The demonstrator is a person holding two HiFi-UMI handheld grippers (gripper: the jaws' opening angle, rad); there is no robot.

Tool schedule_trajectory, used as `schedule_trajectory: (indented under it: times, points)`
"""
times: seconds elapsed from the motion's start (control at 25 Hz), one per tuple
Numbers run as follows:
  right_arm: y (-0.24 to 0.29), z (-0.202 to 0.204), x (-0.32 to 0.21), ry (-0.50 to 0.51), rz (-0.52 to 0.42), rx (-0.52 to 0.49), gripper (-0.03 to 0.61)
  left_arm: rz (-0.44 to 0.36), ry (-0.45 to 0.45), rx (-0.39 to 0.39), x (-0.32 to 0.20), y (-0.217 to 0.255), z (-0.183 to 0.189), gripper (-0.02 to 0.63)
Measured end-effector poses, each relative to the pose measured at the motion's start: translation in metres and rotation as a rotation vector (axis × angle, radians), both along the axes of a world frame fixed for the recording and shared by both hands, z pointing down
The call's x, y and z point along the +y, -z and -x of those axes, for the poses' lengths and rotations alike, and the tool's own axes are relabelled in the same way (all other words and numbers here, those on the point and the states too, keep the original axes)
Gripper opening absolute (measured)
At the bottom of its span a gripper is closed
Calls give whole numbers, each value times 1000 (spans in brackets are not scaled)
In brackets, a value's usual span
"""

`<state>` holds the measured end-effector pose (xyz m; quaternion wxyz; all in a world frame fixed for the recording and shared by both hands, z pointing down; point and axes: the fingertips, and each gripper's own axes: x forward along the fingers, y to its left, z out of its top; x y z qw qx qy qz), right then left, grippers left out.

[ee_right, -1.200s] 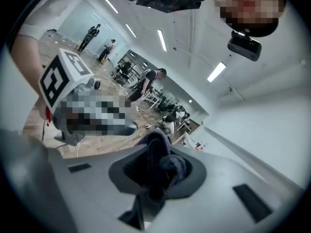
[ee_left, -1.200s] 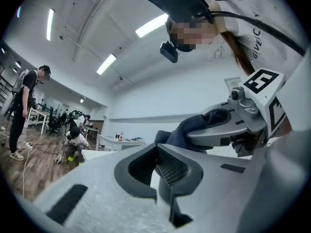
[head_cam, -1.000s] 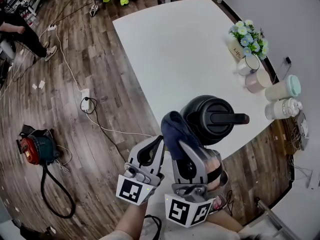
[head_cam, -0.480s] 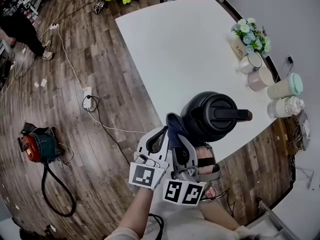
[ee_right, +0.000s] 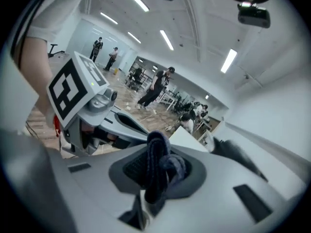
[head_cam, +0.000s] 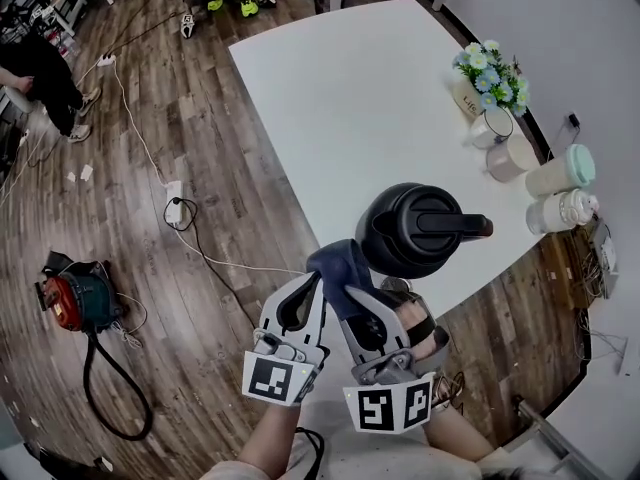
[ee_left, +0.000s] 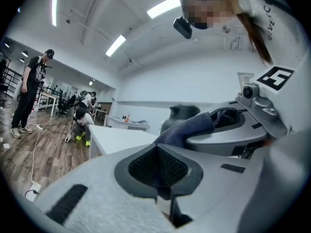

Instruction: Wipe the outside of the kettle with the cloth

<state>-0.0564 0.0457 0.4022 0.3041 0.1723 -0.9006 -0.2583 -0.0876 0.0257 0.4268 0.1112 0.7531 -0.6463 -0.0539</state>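
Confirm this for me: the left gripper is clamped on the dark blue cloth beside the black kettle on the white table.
Not quite. The right gripper, not the left, is clamped on the dark blue cloth; the right gripper view shows it bunched between those jaws. The left gripper is shut on nothing. The cloth is indeed beside the black kettle on the white table.

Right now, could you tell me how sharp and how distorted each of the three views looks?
Head view: evenly lit and sharp, the table edges bowed by the wide lens, a soft sheen on the kettle. Left gripper view: strong fisheye with dark corners, near jaws soft, kettle hazy. Right gripper view: same fisheye, the cloth blurred close up, ceiling lights glaring.
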Motion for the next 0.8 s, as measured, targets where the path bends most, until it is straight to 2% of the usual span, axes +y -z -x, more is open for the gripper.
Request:
schedule_trajectory:
  times: [0.16, 0.24, 0.32, 0.4, 0.64, 0.8]
  points:
    - [57, -10, -9, 10, -122, -117, 52, -97, -25, -95, 0, 56, -12, 8]
    - [66, -17, -20, -30, -115, -130, 52, -112, -64, -125, -7, 69, -20, 8]
    - [71, -28, -31, -67, -92, -129, 52, -118, -104, -113, -13, 77, -29, 8]
    - [75, -42, -37, -77, -96, -116, 52, -126, -144, -99, -15, 83, -40, 8]
    - [78, -82, -42, -29, -227, 3, 52, -127, -268, -67, -14, 91, -87, 8]
    - [79, -112, -61, -84, -254, 53, 52, -116, -356, -39, -13, 94, -115, 8]
